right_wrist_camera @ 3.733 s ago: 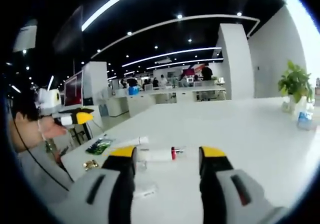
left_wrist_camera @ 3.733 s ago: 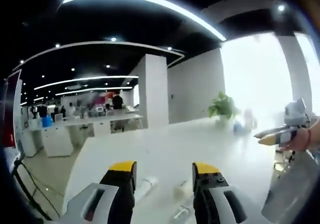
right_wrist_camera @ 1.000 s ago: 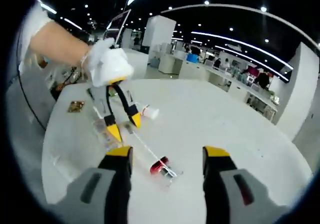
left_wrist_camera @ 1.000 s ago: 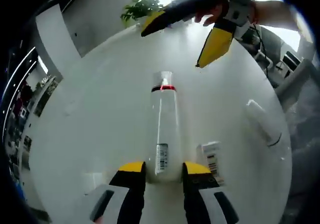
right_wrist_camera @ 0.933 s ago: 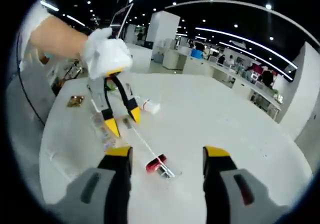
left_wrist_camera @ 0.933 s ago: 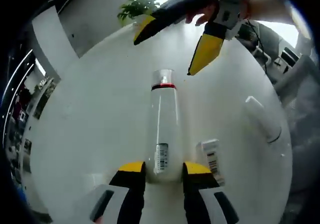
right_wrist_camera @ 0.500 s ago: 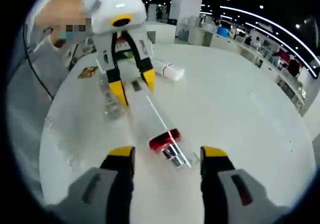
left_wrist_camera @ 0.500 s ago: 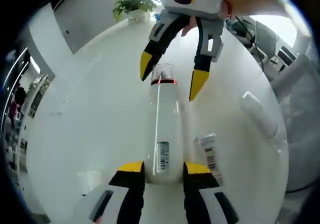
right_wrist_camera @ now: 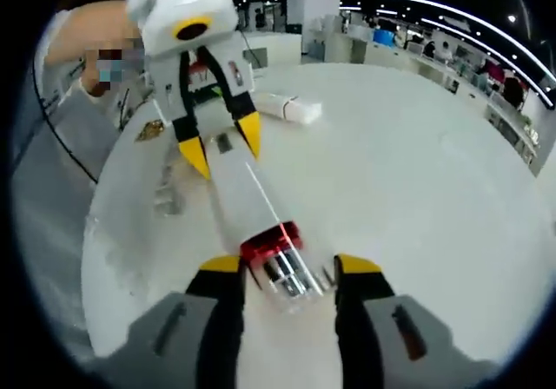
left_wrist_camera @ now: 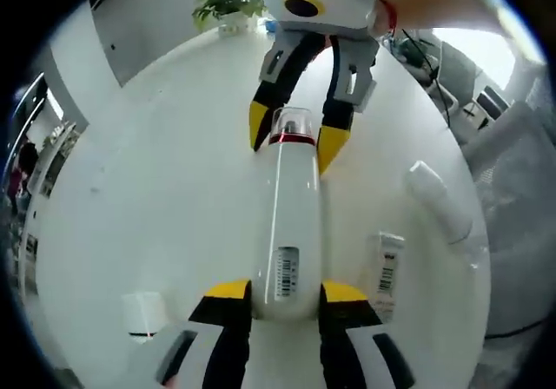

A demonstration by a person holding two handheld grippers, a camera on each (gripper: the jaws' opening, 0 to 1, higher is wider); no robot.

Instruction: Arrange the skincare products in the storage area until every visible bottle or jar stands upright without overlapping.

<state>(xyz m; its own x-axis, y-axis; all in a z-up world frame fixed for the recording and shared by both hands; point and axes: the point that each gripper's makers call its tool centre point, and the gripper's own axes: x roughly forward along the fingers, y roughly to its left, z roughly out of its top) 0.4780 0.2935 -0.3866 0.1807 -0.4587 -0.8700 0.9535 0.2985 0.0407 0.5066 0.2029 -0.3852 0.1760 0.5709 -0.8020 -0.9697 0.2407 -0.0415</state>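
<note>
**Q:** Where do things stand at this entry?

**A:** The tall white bottle (left_wrist_camera: 287, 233) lies flat on the white table (left_wrist_camera: 130, 189). Your left gripper (left_wrist_camera: 276, 295) has its jaws closed against the bottle's base end. Your right gripper (right_wrist_camera: 283, 271) sits at the other end, jaws on either side of the red collar (right_wrist_camera: 271, 240) and clear cap (right_wrist_camera: 291, 276). Whether they are pinching or just bracketing, I cannot tell; a sliver of gap seems visible in the right gripper view.

**Q:** How do you raise it cleanly?

**A:** Treat the base as a pivot. Keep the left grip low and firm, close the right on the collar rather than the slick cap, then lift the cap end in an arc while the base stays on the table. Judged from the long, smooth body, it may slide or roll if you lift both ends at once.

**Q:** Neighbours to mind?

**A:** The small labelled tube (left_wrist_camera: 386, 272) lies just beside the base, and a second white tube (left_wrist_camera: 434, 202) lies farther out. Set the bottle down apart from both. A small white jar (left_wrist_camera: 143, 313) sits on the other side.
</note>
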